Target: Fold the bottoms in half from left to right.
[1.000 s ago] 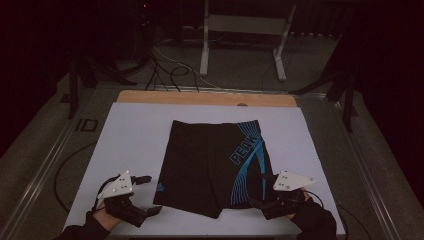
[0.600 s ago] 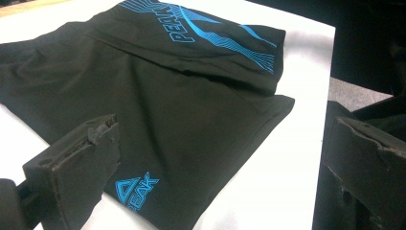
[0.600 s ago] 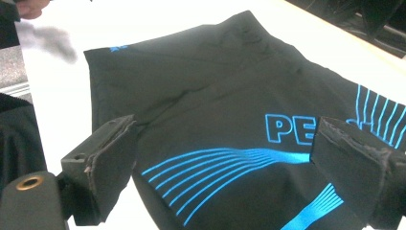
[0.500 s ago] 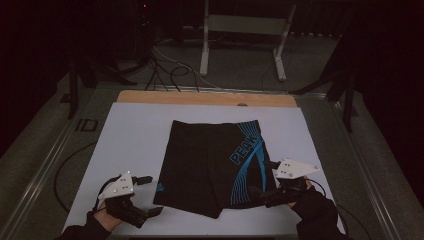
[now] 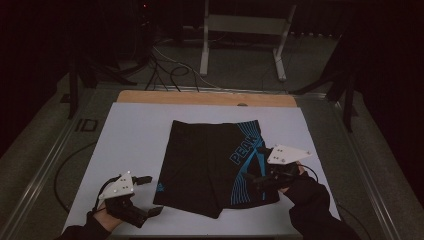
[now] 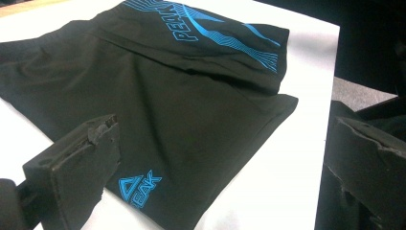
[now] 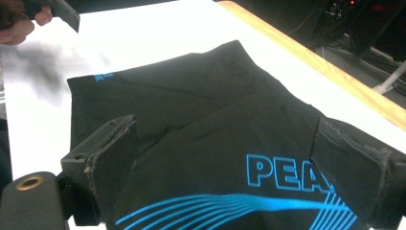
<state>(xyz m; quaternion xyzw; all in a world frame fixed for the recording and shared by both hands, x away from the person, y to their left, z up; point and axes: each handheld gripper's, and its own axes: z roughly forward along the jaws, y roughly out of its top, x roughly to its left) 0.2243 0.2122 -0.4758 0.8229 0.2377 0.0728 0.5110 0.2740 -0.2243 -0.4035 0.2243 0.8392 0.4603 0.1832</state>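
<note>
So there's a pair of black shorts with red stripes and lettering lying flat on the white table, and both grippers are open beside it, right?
Not quite: the stripes and lettering on the black shorts are blue, not red, as the high view shows. The rest holds: they lie flat on the white table, with the left gripper and right gripper both open.

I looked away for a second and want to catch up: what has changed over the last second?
The right gripper moved forward and inward, from the shorts' near right corner onto the blue-printed leg; its jaws stand open, gripping nothing. The left gripper stayed open beside the near left hem, and the shorts lie flat as before.
</note>
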